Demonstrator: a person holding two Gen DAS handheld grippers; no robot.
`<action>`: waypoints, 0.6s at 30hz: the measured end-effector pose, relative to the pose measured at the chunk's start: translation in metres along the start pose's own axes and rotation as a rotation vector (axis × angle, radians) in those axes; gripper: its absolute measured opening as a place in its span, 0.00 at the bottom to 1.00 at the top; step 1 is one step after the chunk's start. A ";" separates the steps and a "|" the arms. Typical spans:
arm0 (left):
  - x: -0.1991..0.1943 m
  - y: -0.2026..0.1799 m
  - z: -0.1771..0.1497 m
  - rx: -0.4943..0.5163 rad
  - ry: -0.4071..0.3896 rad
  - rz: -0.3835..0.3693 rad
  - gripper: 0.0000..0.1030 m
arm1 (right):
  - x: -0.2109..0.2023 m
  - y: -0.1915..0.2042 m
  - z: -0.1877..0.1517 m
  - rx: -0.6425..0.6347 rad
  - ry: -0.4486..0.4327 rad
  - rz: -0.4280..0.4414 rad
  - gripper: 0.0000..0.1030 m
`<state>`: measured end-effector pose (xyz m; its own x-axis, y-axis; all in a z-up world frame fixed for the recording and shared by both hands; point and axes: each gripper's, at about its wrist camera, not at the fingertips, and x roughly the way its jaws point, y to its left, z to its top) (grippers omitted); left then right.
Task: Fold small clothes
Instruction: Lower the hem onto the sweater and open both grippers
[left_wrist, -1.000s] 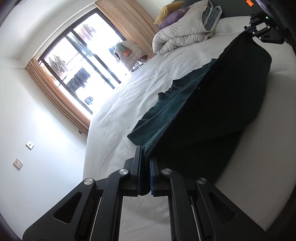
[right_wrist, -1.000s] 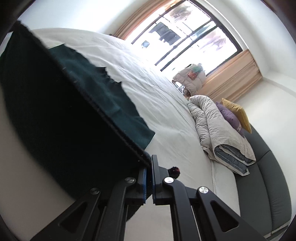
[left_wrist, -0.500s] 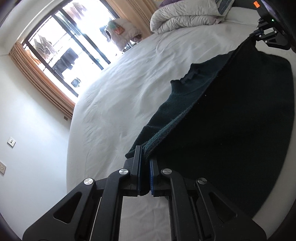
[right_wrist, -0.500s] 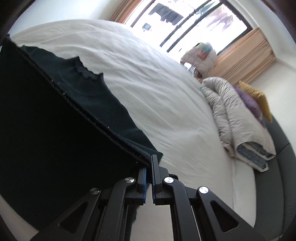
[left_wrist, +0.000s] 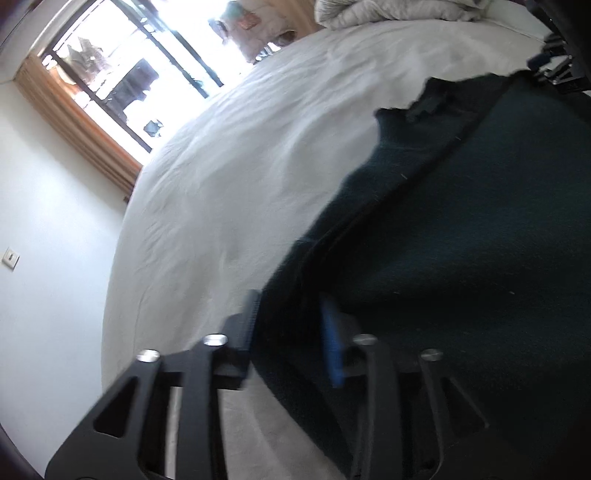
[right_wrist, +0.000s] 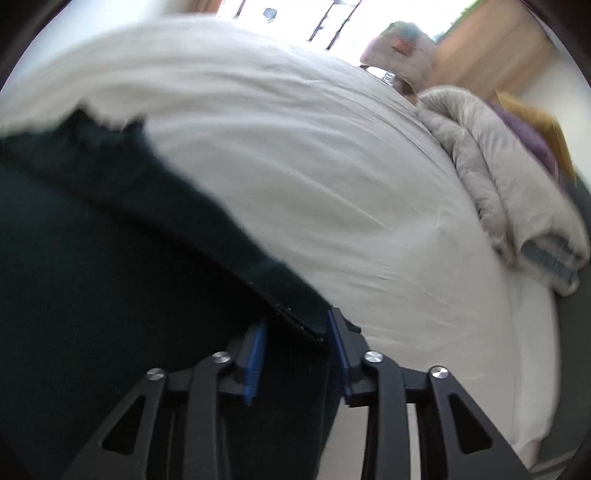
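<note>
A: Your left tongs (left_wrist: 291, 332) have just been opening and now stand apart; the corner of the dark green knit sweater (left_wrist: 480, 236) lies loose between the blue ribbed pads (left_wrist: 332, 350), and neither pad visibly presses on it.

B: And my right one?

A: The same. Your right tongs (right_wrist: 297, 350) have just been opening too, pads apart, with the sweater's (right_wrist: 110, 277) ribbed hem edge lying in the gap at the bottom centre of that frame.

B: Where is the sweater overall?

A: It fills the right half of your left view and the lower left of your right view, spread on the white bed sheet (left_wrist: 240, 166), folded over itself so that a second layer shows past the top edge. The knit looks thick and fuzzy; the sheet is smooth with fine creases.

B: Any writing to read?

A: None that I can make out; both pictures are blurred. At the right of your right view a puffy grey quilted duvet (right_wrist: 509, 192) lies bundled, with a purple cushion (right_wrist: 528, 140) and a mustard one behind it.
</note>
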<state>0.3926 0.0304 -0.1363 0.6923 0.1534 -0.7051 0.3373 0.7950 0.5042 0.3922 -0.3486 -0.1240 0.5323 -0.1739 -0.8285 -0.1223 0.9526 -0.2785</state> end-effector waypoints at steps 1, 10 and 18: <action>-0.001 0.007 0.000 -0.022 -0.014 0.032 0.69 | -0.002 -0.010 0.001 0.053 -0.004 0.011 0.69; -0.027 0.062 -0.012 -0.262 -0.041 0.073 0.79 | -0.028 -0.112 -0.041 0.611 -0.038 0.053 0.86; -0.056 0.091 -0.071 -0.557 -0.014 -0.111 0.79 | -0.058 -0.074 -0.066 0.506 -0.103 0.238 0.67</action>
<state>0.3397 0.1361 -0.0864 0.6819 0.0467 -0.7299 0.0235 0.9960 0.0857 0.3149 -0.4251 -0.0877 0.6216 0.0616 -0.7809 0.1543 0.9677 0.1992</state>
